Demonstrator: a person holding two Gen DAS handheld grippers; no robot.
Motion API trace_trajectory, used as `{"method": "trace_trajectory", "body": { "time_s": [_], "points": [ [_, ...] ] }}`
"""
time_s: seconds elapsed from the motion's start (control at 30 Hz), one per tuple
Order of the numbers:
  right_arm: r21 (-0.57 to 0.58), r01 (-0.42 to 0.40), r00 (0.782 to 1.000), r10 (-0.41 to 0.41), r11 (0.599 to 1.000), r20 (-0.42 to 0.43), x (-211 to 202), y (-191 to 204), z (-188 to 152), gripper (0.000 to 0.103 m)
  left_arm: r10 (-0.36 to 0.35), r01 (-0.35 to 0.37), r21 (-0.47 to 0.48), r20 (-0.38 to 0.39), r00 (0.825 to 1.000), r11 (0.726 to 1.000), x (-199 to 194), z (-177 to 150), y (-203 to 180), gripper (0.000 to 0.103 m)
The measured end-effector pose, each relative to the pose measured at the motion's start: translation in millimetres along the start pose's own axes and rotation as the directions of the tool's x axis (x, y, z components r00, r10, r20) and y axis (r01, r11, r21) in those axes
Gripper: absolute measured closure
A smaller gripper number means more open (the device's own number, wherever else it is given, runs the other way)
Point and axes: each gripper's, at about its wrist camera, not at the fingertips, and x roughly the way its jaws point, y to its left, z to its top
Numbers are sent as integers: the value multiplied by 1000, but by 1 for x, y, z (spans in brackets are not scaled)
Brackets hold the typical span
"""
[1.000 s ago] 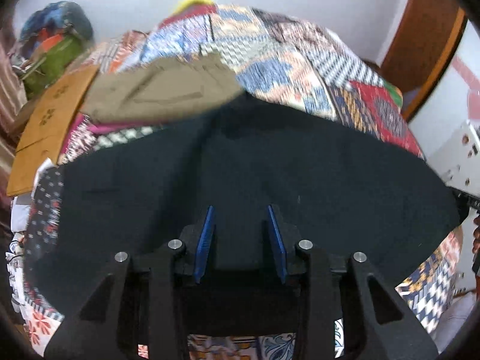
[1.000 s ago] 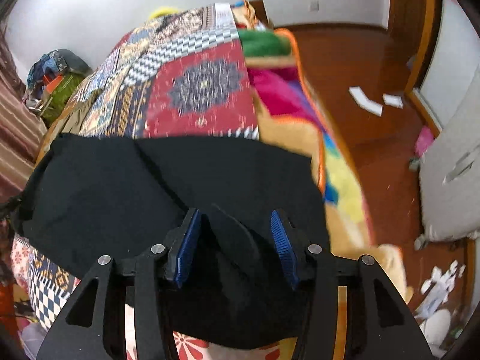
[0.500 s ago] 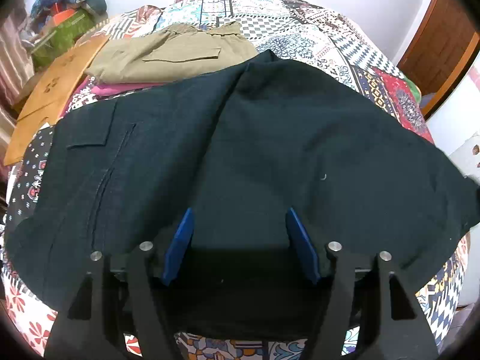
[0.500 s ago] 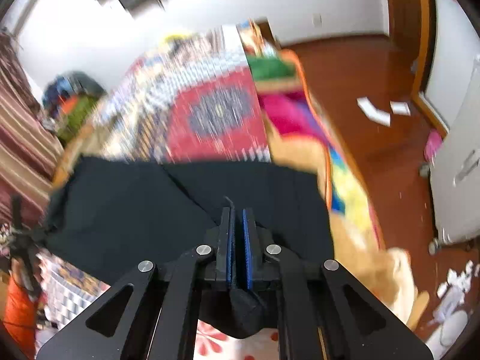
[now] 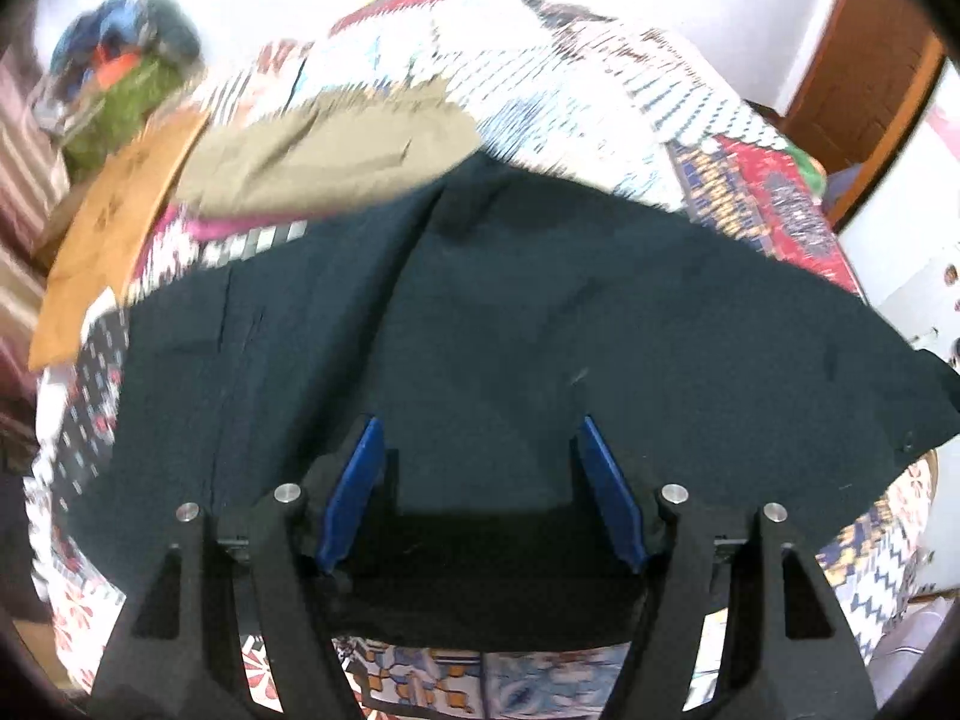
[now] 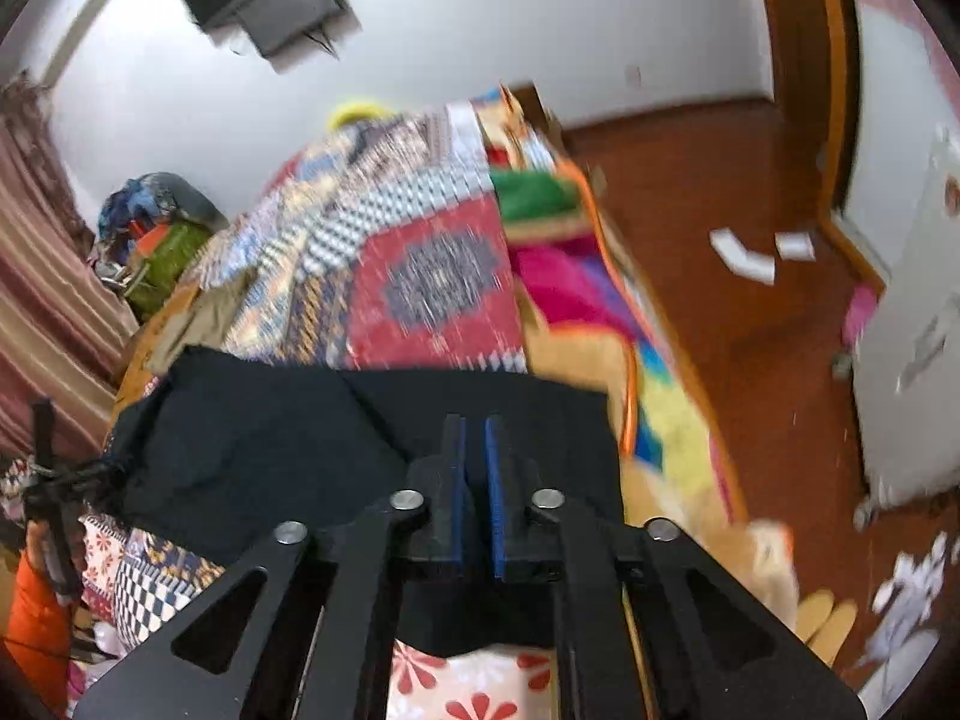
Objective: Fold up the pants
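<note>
Dark black pants (image 5: pixel 516 324) lie spread across the patterned bedspread (image 5: pixel 600 90); they also show in the right wrist view (image 6: pixel 270 438). My left gripper (image 5: pixel 480 438) is open, its blue pads apart over the near edge of the pants, with cloth lying between them. My right gripper (image 6: pixel 474 438) is shut, its blue pads nearly together over the pants' near edge; whether cloth is pinched between them is unclear.
Folded khaki pants (image 5: pixel 324 144) lie on pink cloth at the back left, beside a brown board (image 5: pixel 114 234). A pile of bags (image 5: pixel 120 84) sits by the wall. The bed edge drops to a wooden floor (image 6: pixel 750 312) with paper scraps and a white cabinet (image 6: pixel 912 360).
The right gripper shut from open over the pants' edge and tilted up. The left gripper opened wider and the view shifted; the pants stay spread.
</note>
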Motion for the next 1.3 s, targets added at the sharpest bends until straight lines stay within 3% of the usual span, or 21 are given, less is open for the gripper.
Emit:
{"method": "trace_trajectory", "body": {
  "time_s": [0.07, 0.17, 0.3, 0.4, 0.43, 0.47, 0.57, 0.67, 0.83, 1.1, 1.2, 1.3],
  "points": [
    [49, -41, 999, 43, 998, -34, 8, -6, -5, 79, -19, 18, 34, 32, 999, 999, -12, 10, -17, 35],
    [54, -67, 995, 71, 996, -66, 17, -4, -10, 70, -68, 62, 84, 65, 996, 994, -24, 23, -46, 29],
    [30, -84, 985, 88, 996, -148, 32, 1, -25, 67, -147, 131, 176, 79, 986, 976, -30, 35, -96, 21],
    [37, -80, 980, 85, 996, -177, 41, -3, -35, 67, -181, 163, 234, 55, 982, 958, -23, 35, -130, 21],
    [52, -89, 981, 96, 995, -167, 40, -6, -36, 71, -188, 172, 248, 43, 981, 953, -19, 34, -138, 21],
    [76, -105, 982, 116, 992, -151, 38, -10, -36, 82, -193, 179, 259, 30, 981, 949, -16, 31, -146, 21],
    [118, -167, 979, 179, 979, -100, 28, -16, -29, 92, -195, 189, 292, -9, 981, 938, -3, 23, -165, 21],
    [102, -201, 977, 206, 974, -44, 14, -10, -19, 94, -187, 194, 294, -51, 981, 936, 12, 15, -173, 21],
    [-22, -215, 975, 216, 976, 52, -10, 21, 9, 95, -190, 207, 254, -92, 977, 945, 20, 6, -168, 21],
    [-194, -252, 927, 295, 948, 234, -57, 60, 49, 97, -223, 237, 202, -87, 971, 950, 9, 10, -158, 21],
    [-192, -233, 929, 277, 953, 246, -65, 53, 47, 98, -226, 242, 210, -98, 969, 947, 9, 9, -161, 21],
    [-119, -203, 953, 224, 972, 205, -52, 26, 33, 97, -228, 248, 223, -110, 967, 943, 10, 6, -166, 21]
  ]
}}
